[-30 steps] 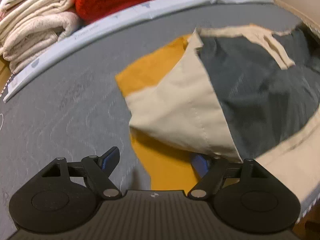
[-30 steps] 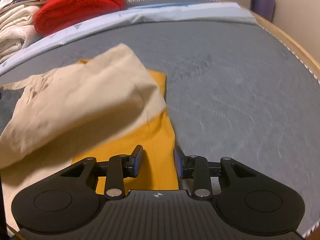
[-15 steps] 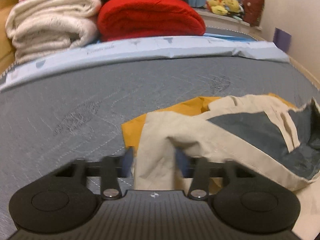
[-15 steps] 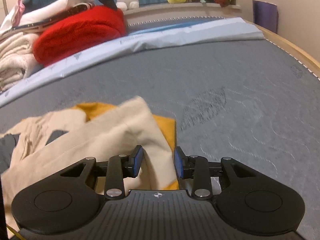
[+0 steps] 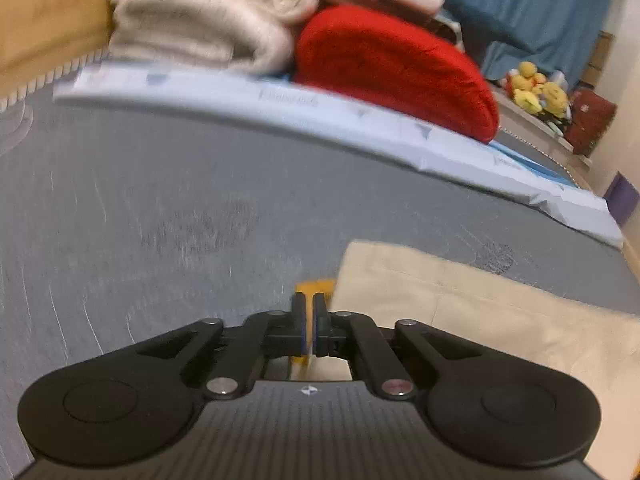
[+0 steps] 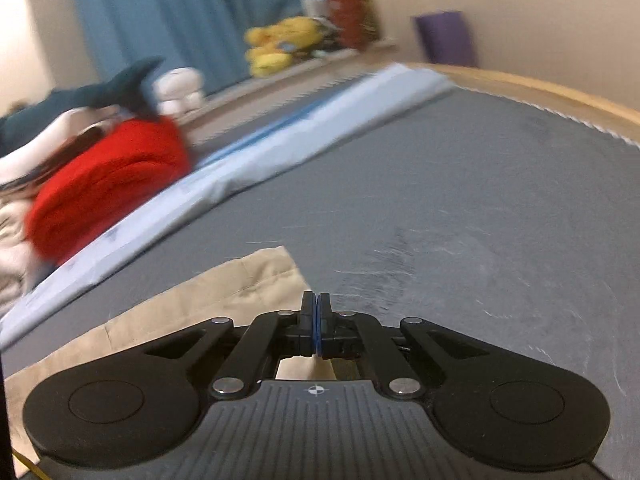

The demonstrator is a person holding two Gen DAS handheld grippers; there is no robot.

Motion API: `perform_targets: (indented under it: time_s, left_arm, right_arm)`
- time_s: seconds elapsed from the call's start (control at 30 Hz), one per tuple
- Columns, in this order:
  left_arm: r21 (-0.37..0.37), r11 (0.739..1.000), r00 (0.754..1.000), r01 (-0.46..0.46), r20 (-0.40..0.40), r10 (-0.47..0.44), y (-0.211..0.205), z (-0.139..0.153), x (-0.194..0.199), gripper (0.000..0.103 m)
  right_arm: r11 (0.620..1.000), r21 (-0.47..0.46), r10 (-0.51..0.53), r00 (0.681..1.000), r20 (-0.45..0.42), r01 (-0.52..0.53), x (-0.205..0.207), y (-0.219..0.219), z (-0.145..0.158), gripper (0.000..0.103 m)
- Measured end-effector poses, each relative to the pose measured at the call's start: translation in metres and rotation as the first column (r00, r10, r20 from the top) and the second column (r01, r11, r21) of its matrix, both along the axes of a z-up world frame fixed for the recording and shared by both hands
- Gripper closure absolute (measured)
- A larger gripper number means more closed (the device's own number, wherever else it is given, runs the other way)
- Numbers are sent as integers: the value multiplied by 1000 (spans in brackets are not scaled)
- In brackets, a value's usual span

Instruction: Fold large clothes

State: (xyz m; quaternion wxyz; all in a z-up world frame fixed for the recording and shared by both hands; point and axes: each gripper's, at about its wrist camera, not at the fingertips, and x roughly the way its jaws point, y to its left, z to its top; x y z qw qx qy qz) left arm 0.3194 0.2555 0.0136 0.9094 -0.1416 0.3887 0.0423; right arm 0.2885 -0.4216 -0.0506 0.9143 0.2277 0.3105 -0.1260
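A beige garment (image 5: 480, 312) lies on the grey mattress (image 5: 160, 200), over a yellow-orange garment whose corner (image 5: 316, 286) shows just ahead of my left gripper (image 5: 309, 304). The left gripper is shut with the yellow-orange fabric between its pads. In the right wrist view the beige garment (image 6: 224, 292) spreads to the left. My right gripper (image 6: 316, 304) is shut on the beige garment's right edge, low over the mattress (image 6: 480, 220).
A folded pale blue sheet (image 5: 360, 120) runs along the far side of the mattress. Behind it are a red blanket (image 5: 392, 68) and folded cream blankets (image 5: 200, 24). Plush toys (image 6: 280, 44) sit on a ledge by blue curtains. The wooden bed edge (image 6: 540, 92) is at right.
Both grippers have dropped low to the mattress and shut, the left on the yellow-orange fabric, the right on the beige edge. The beige garment now lies flatter; its dark lining no longer shows.
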Motion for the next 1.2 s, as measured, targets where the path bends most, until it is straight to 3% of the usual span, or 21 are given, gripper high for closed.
perform_targets:
  time_s: [0.03, 0.1, 0.13, 0.2, 0.43, 0.47, 0.53, 0.57, 0.6, 0.67, 0.77, 0.87, 0.93, 1.03, 1.07, 1.1, 1.13, 1.2]
  left_arm:
    - [-58, 998, 999, 10, -31, -12, 4, -4, 2, 88]
    - [-116, 993, 996, 25, -79, -34, 6, -12, 4, 52]
    - [-107, 994, 995, 34, -94, -44, 5, -15, 5, 49]
    - [-95, 994, 990, 52, -122, -64, 3, -21, 7, 48]
    - [-112, 993, 989, 39, -139, -55, -1, -36, 14, 48]
    - [-109, 993, 989, 45, -138, -60, -3, -37, 13, 51]
    - [-88, 994, 988, 63, -137, -74, -8, -38, 12, 79]
    - [-77, 994, 987, 77, -135, -87, -11, -38, 12, 96]
    - [-67, 994, 987, 92, -124, -100, -13, -36, 12, 99]
    - [-32, 995, 992, 99, -80, -101, -17, -29, 10, 101]
    - [-29, 998, 998, 59, 36, -58, -12, -9, 4, 102]
    - [8, 1000, 982, 15, 186, -16, -15, 12, -4, 102]
    - [52, 999, 980, 2, 199, -12, -22, 14, -4, 102]
    - [47, 998, 993, -31, 119, 25, -22, 2, 6, 95]
    - [63, 997, 995, -53, 92, 47, -23, -1, 8, 82]
    - [92, 994, 996, -62, 68, 56, -24, -1, 9, 64]
    - [127, 990, 997, -57, 58, 50, -27, -2, 6, 61]
    - [143, 990, 998, 2, 63, -11, -31, 1, -1, 61]
  right_arm:
    - [1000, 17, -7, 1000, -22, 8, 1, -3, -4, 99]
    - [998, 65, 21, 998, -66, -17, 2, -8, -13, 93]
    - [997, 71, 38, 996, -86, -32, 3, -8, -16, 87]
    - [995, 81, 70, 990, -125, -60, 4, -5, -23, 58]
    - [981, 93, 183, 968, -170, -169, 7, 16, -33, 59]
    - [981, 79, 190, 966, -175, -179, 7, 20, -33, 65]
    - [978, 54, 208, 961, -183, -201, 6, 26, -31, 80]
    - [976, 41, 217, 959, -179, -213, 5, 29, -29, 93]
    - [975, 28, 222, 960, -171, -221, 8, 29, -27, 99]
    - [974, 6, 224, 967, -123, -225, 7, 30, -17, 102]
    - [985, -47, 168, 986, 11, -167, 2, 31, 10, 103]
    - [990, -59, 134, 974, 183, -125, -5, 36, 41, 103]
    - [989, -104, 123, 970, 208, -104, -2, 45, 47, 103]
    - [995, -68, 75, 991, 114, -67, 14, 46, 32, 96]
    - [996, -51, 70, 995, 66, -67, 19, 46, 25, 86]
    - [996, -49, 74, 997, 11, -74, 23, 46, 20, 66]
    - [994, -71, 76, 996, -45, -79, 24, 48, 15, 60]
    - [990, -103, 82, 992, -99, -92, 22, 51, 13, 58]
